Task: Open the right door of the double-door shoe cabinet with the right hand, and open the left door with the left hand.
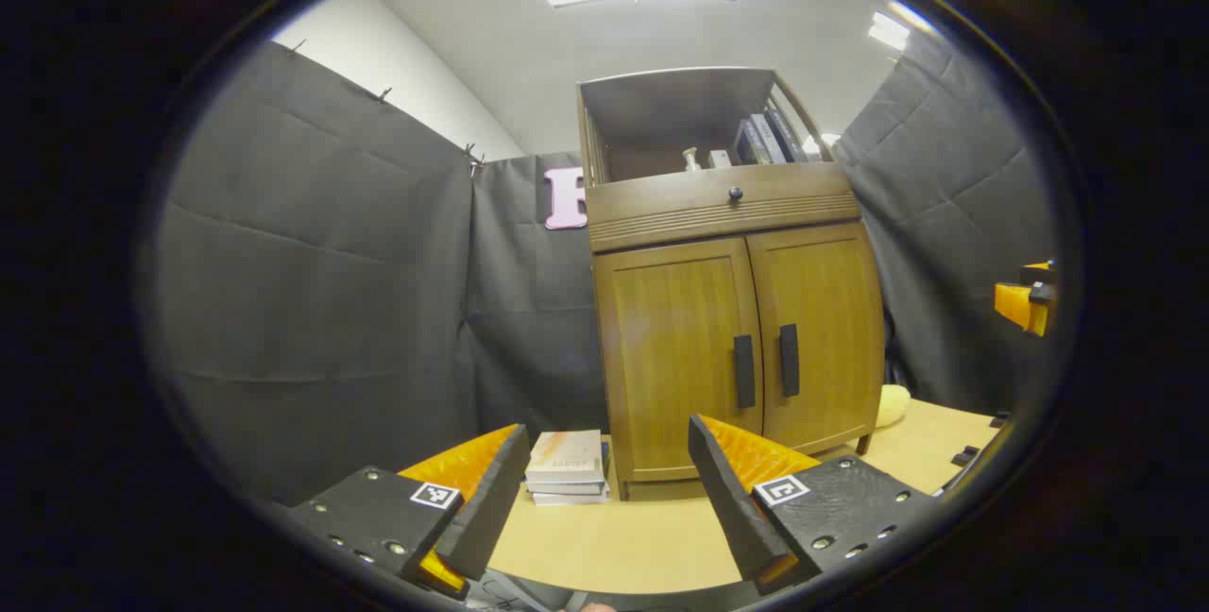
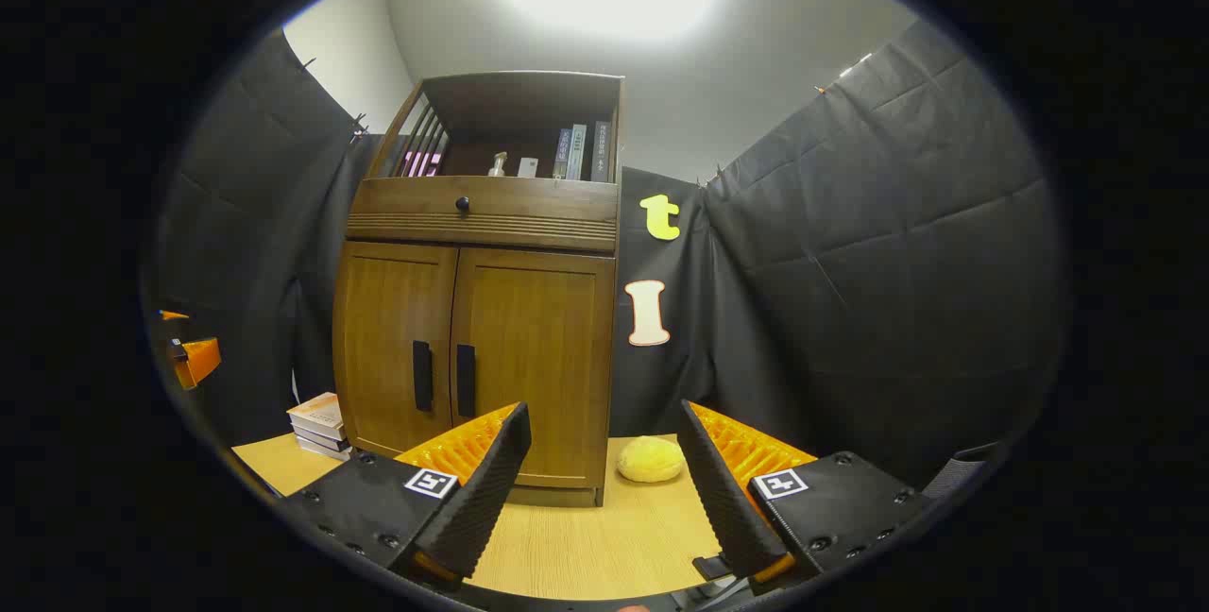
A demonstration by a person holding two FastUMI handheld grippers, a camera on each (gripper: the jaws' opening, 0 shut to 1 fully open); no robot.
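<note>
Two doors close the front of the shoe cabinet (image 1: 727,310), which stands upright on the wooden tabletop (image 1: 623,536) against the black cloth wall: the left door (image 1: 675,357) and the right door (image 1: 817,333) are both shut, with their dark vertical handles (image 1: 766,366) side by side at the centre seam. The left gripper (image 1: 609,499) is level and aimed at the cabinet from the left front, its jaws spread wide and empty, well apart from the doors. The right gripper (image 2: 604,489) is level and aimed from the right front, its jaws likewise spread and empty. A stack of books (image 1: 565,467) lies at the cabinet's left base; a yellow soft object (image 2: 650,459) lies at its right base.
</note>
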